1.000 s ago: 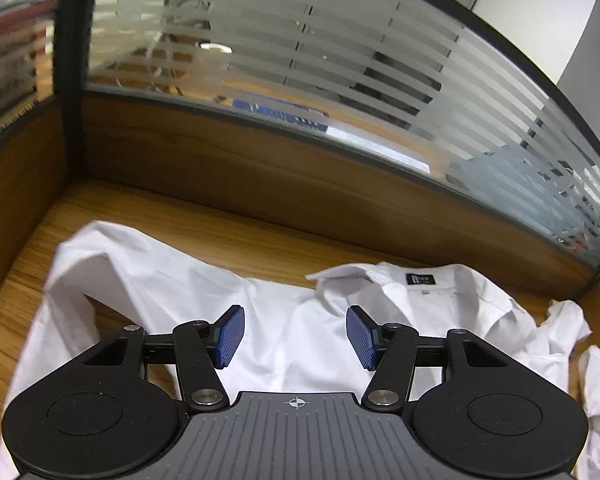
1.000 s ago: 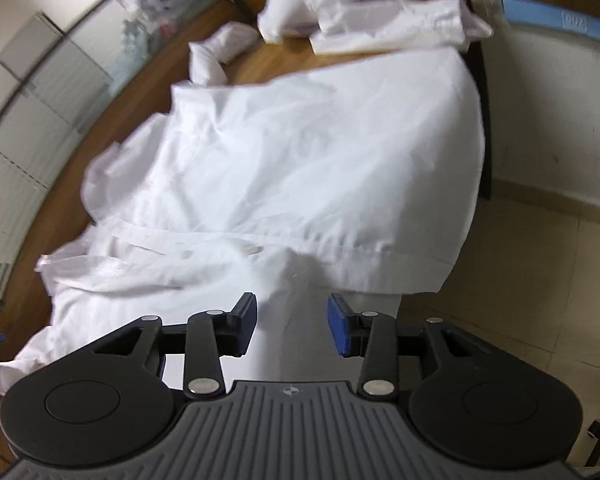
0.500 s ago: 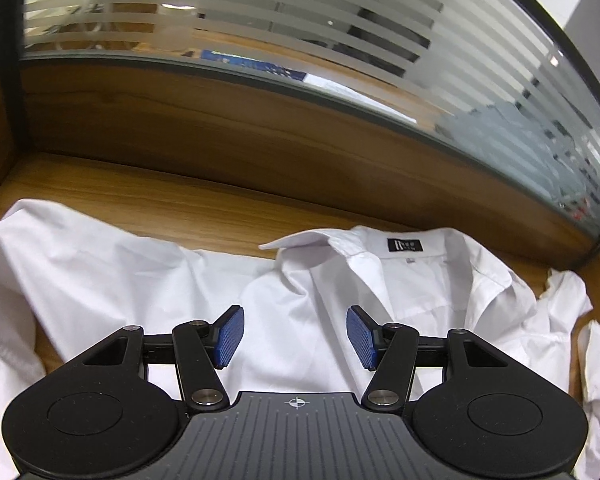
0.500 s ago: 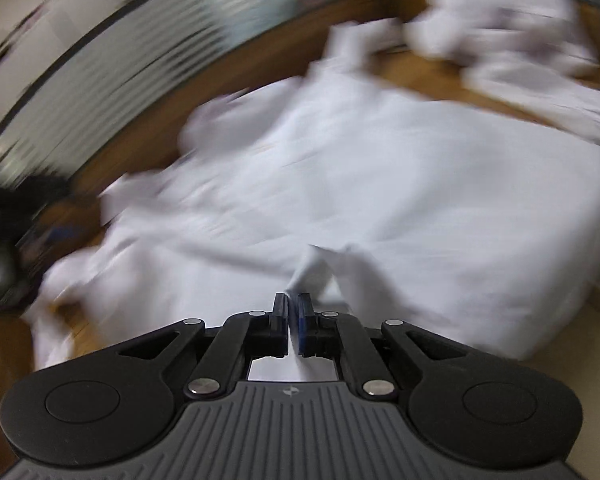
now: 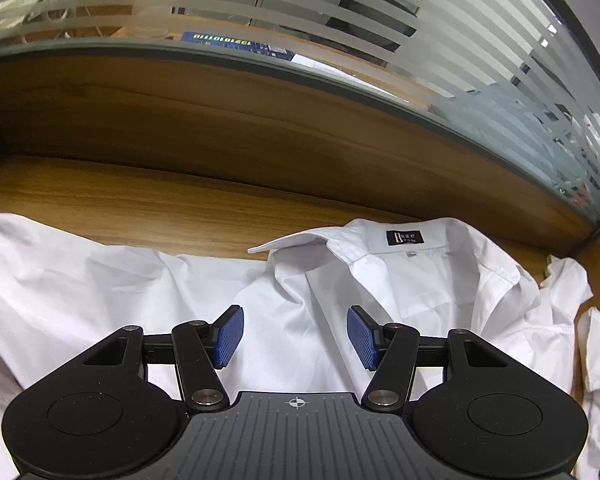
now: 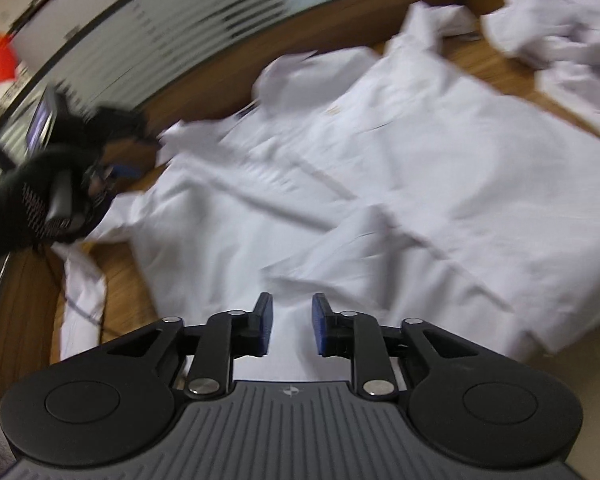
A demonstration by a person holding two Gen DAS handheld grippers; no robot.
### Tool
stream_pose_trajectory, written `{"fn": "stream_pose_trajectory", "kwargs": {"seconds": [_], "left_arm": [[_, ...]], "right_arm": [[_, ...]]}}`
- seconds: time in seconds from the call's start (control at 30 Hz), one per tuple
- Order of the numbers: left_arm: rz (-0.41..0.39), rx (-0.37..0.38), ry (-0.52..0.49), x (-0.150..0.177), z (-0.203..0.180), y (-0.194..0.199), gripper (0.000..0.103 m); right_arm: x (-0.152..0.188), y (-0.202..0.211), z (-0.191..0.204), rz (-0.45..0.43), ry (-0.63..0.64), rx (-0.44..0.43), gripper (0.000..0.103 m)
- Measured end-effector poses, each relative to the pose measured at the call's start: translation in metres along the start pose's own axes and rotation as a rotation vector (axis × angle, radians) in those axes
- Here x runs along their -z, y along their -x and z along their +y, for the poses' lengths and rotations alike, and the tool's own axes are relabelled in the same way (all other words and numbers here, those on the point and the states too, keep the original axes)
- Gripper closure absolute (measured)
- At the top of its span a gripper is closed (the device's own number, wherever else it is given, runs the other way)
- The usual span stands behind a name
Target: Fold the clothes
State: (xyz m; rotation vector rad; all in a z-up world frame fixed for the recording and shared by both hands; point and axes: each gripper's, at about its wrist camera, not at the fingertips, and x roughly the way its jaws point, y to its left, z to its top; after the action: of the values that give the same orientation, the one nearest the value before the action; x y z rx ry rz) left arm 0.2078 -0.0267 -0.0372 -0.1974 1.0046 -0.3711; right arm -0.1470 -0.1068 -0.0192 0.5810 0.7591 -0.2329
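1. Since the frame half a second ago, the right gripper [image 6: 291, 328] has let go of the fold of white shirt [image 6: 400, 184] it was pinching; its jaws are opening, and nothing lies between the blue pads [image 6: 319, 326]
2. The left gripper [image 5: 295, 334] has travelled along the shirt [image 5: 328, 300] toward the collar [image 5: 352, 244], its jaws spread as before and holding nothing
3. Left wrist view: the shirt lies open on the wooden table [image 5: 140, 204], collar toward the wooden back panel [image 5: 220, 128], a black label [image 5: 406, 237] showing inside the neck
4. Right wrist view, blurred: the shirt is spread across the table [image 6: 120, 296], its hem hanging over the near edge
5. Crumpled white clothes [image 6: 560, 40] lie at the far right; striped glass [image 5: 340, 20] tops the panel
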Motion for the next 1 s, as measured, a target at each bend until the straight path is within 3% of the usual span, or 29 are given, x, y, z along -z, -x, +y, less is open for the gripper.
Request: {"fn": "stream_pose_trajectory", "kwargs": {"seconds": [0.13, 0.27, 0.3, 0.33, 0.37, 0.53, 0.73, 1.0], "left_arm": [[0.004, 0.047, 0.063, -0.004, 0.003, -0.004, 0.043], [0.043, 0.08, 0.144, -0.008, 0.004, -0.012, 0.043], [0.055, 0.088, 0.167, -0.009, 0.005, -0.015, 0.043], [0.061, 0.089, 0.183, -0.01, 0.004, -0.018, 0.043], [0.067, 0.089, 0.196, -0.01, 0.004, -0.02, 0.043], [0.077, 0.096, 0.27, -0.015, 0.001, -0.023, 0.043], [0.071, 0.181, 0.303, -0.017, -0.012, -0.009, 0.043], [0.054, 0.163, 0.33, -0.017, -0.027, -0.008, 0.043]], "right_arm": [[0.004, 0.009, -0.028, -0.009, -0.041, 0.078, 0.068], [0.009, -0.014, -0.044, 0.032, -0.059, 0.061, 0.068], [0.009, -0.021, -0.045, 0.04, -0.056, 0.069, 0.072], [0.008, -0.026, -0.043, 0.047, -0.058, 0.068, 0.092], [0.008, -0.03, -0.042, 0.054, -0.061, 0.065, 0.1], [0.003, 0.004, -0.042, -0.027, -0.109, 0.091, 0.1], [0.013, 0.073, -0.063, -0.118, -0.228, 0.212, 0.1], [0.045, 0.108, -0.105, -0.112, -0.325, 0.368, 0.1]]}}
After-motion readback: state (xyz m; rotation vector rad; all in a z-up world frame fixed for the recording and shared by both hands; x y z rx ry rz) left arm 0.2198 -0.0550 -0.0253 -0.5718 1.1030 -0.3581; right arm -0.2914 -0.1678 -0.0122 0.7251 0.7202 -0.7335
